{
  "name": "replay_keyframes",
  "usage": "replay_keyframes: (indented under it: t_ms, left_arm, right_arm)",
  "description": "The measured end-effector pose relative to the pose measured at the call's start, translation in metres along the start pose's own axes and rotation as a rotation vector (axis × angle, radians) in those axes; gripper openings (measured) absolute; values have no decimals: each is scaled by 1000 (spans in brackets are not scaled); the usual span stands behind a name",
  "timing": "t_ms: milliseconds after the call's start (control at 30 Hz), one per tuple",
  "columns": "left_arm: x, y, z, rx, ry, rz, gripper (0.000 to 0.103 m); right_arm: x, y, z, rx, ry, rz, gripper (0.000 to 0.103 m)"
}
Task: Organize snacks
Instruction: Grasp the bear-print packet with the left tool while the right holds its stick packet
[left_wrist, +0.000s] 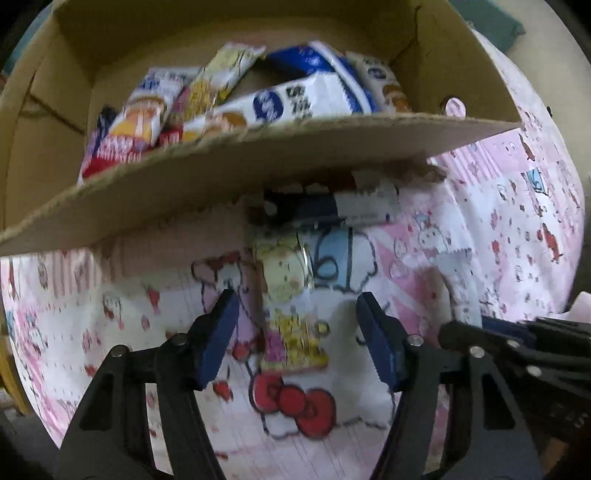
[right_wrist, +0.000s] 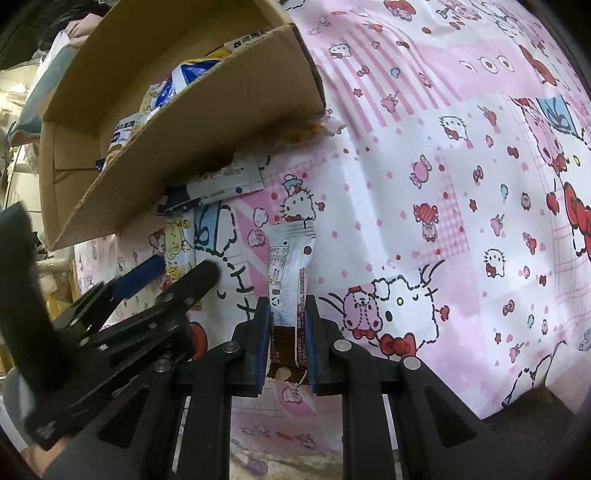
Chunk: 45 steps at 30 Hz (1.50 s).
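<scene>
- Your right gripper is clamped on a grey-brown snack packet at lower centre.
- Your left gripper hangs half-open astride a yellow snack packet, pads clear.
- The cardboard box of snacks fills the top.

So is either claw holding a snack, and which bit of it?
Yes. The right gripper pinches the grey-and-brown snack packet near its brown bottom end. The left gripper holds nothing.

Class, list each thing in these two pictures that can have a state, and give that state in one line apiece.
Cardboard box: open, holding several snack packets.
Yellow snack packet: lying flat on the tablecloth, between the left gripper's open jaws, not gripped.
White and brown snack packet: clamped in the right gripper.
Blue and white packet: lying partly under the box edge.
</scene>
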<state>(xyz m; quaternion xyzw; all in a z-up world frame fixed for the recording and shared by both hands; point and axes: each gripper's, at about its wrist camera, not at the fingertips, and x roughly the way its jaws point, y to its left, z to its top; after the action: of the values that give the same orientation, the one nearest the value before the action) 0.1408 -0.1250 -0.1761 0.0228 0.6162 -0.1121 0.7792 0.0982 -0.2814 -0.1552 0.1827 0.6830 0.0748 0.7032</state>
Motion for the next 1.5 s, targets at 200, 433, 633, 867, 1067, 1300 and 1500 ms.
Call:
replay_keyframes:
  t_ms: [200,433,633,867,1067,1300,1500]
  left_arm:
    - [-4,-9,-6,59,14,31,22]
    - [-11,10,-23,-14,59,55,22]
    - [-21,33,-38,-87,75,58,22]
    - [-35,54,-59,-127,49,89,22]
    - [-55,67,-87,-134,14,138,22]
    - [-106,102,-109,-202,-82,149,22]
    - [-157,87,-98,-173,-194,135,22]
  right_arm:
    - [-1,6,2,-15,-8,8,18]
    - [0,22,-1,-60,-7,23,18]
    - [1,37,-5,-94,-4,45,18]
    - [-2,49,-11,-125,-5,91,18]
    - [-12,68,-16,-180,-25,144,18]
    - [-21,73,-18,-173,-26,241,18]
    - [-45,80,-17,-201,-80,334,18]
